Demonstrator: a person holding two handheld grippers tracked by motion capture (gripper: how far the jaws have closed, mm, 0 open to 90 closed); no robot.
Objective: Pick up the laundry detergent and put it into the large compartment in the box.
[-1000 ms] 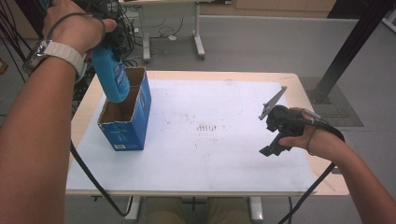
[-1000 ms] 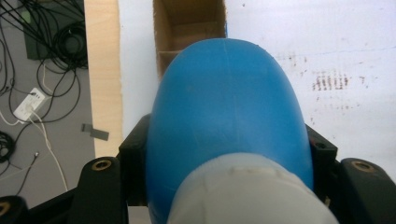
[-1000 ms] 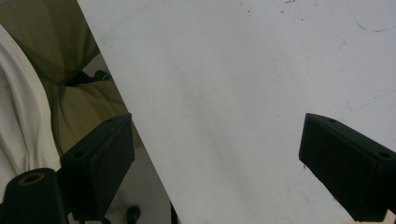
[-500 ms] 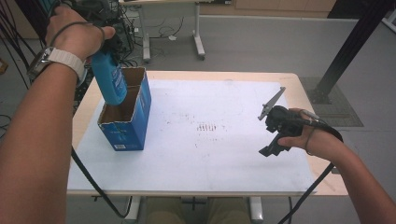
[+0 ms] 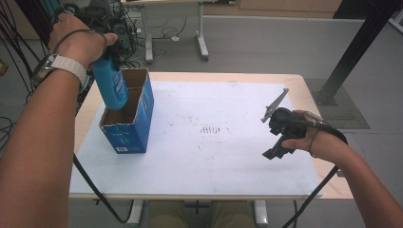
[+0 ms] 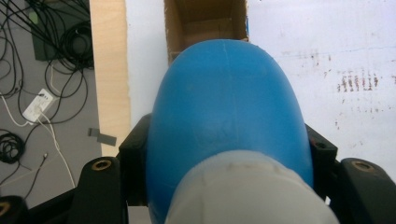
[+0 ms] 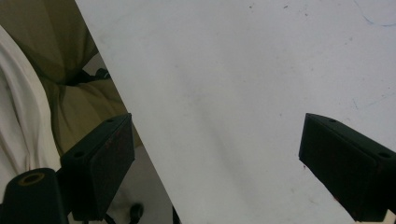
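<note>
- Left gripper (image 5: 102, 50): clamped on the blue bottle (image 5: 110, 85), jaws pressed against both flanks just below its pale cap (image 6: 247, 191).
- Bottle now tilted, base hanging above the nearer compartment of the blue cardboard box (image 5: 127, 118); a second ago slightly farther over to the left, so only a small drift, no real drop yet.
- Seen along the left gripper, the box's open brown mouth (image 6: 205, 23) straight ahead of the bottle's base.
- Judged: lowering into the box not yet begun; alignment nearly there.
- Right gripper (image 5: 280, 135): jaws wide apart, nothing between, parked above the white bench (image 5: 228, 156) well away from the box, as before.
</note>
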